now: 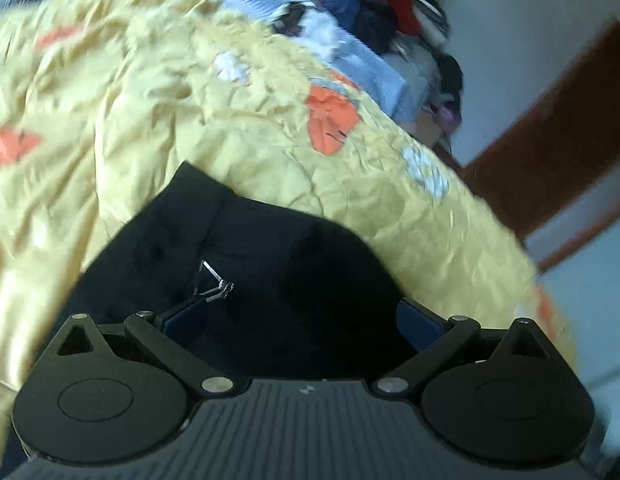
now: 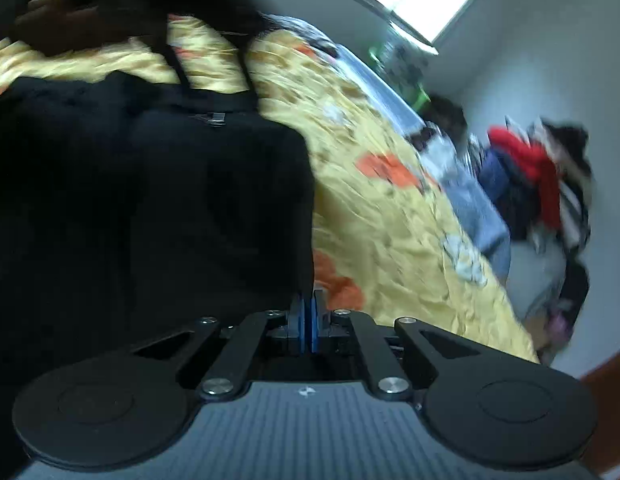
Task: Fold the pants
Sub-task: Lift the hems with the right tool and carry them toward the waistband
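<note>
The right gripper (image 2: 308, 322) has its blue pads pressed together right at the edge of the black pants (image 2: 149, 208), and from where I stand it looks pinched on the hem of the cloth, though the fabric there is too dark to be sure how much is caught. The left gripper (image 1: 301, 312) has its jaws spread wide, the pants (image 1: 245, 264) bunched between and under them, nothing squeezed. The pants lie on the yellow quilt (image 1: 149, 120) with orange patches, a small metal zip pull (image 1: 217, 280) glinting just beside the left pad. To fold well, I'd say the left should close on the matching edge before either hand lifts, so both corners travel together and the cloth stays flat rather than dragging. A heap of clothes (image 2: 538, 184) is piled by the wall. No brand, label or writing is readable anywhere; the views are smeared.
</note>
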Motion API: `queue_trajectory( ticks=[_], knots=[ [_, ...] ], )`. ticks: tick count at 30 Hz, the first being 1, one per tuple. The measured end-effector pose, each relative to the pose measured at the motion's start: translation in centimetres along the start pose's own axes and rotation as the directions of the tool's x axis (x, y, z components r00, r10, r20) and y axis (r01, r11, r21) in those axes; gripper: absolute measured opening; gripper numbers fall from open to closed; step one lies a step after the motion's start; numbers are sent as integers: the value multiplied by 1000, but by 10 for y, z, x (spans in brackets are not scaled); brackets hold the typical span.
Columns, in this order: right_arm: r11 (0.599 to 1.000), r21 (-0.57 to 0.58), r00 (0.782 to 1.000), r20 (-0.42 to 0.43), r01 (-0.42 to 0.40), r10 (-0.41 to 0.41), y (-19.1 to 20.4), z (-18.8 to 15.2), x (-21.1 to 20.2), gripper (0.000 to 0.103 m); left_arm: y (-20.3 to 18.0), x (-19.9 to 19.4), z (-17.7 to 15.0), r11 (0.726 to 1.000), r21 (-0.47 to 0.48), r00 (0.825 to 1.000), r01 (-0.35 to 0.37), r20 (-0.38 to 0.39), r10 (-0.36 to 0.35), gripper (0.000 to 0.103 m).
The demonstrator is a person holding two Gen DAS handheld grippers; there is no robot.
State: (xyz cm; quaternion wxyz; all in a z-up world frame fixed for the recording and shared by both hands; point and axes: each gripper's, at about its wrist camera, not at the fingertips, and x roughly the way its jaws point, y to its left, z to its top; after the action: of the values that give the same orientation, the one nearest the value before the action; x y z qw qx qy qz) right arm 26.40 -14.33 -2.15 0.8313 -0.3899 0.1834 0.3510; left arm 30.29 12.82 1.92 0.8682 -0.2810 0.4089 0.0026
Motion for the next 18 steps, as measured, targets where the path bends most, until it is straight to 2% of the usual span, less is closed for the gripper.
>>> queue_trajectory(
  ticks=[3, 7, 9, 10, 12, 14, 15, 16, 17, 18],
  knots=[
    [997, -77, 1000, -1, 5, -5, 19, -1, -10, 3, 6, 13, 11, 994, -110, 999, 26, -24, -29, 101],
    [993, -121, 1000, 2, -18, 18, 32, -1, -13, 3, 12, 40, 27, 970, -232, 989, 73, -106, -99, 101],
    [993, -120, 1000, -7, -20, 19, 31, 0, -10, 3, 13, 50, 34, 961, -272, 985, 53, -141, -95, 100],
    [996, -81, 1000, -3, -30, 29, 24, 0, -8, 3, 11, 49, 34, 960, -275, 987, 46, -134, -86, 101],
    [998, 54, 998, 59, -11, 8, 1, 1, -11, 3, 4, 43, 33, 976, -214, 993, 41, -101, -64, 101],
    [977, 211, 994, 108, -38, 15, -32, 1, -9, 11, 0, 37, 28, 984, -178, 997, 25, -72, -39, 101],
    [955, 285, 993, 105, -84, 56, -49, 0, -3, 31, 0, 36, 25, 984, -177, 997, 25, -67, -38, 101],
    [932, 345, 992, 101, -109, 79, -62, 0, 6, 68, 1, 35, 25, 983, -181, 997, 27, -67, -40, 101],
    [914, 385, 990, 100, -128, 96, -70, 0, 15, 85, 1, 34, 24, 983, -184, 997, 29, -65, -42, 101],
    [892, 419, 985, 107, -168, 135, -77, 0, 27, 94, 2, 34, 24, 983, -182, 997, 27, -63, -39, 101]
  ],
)
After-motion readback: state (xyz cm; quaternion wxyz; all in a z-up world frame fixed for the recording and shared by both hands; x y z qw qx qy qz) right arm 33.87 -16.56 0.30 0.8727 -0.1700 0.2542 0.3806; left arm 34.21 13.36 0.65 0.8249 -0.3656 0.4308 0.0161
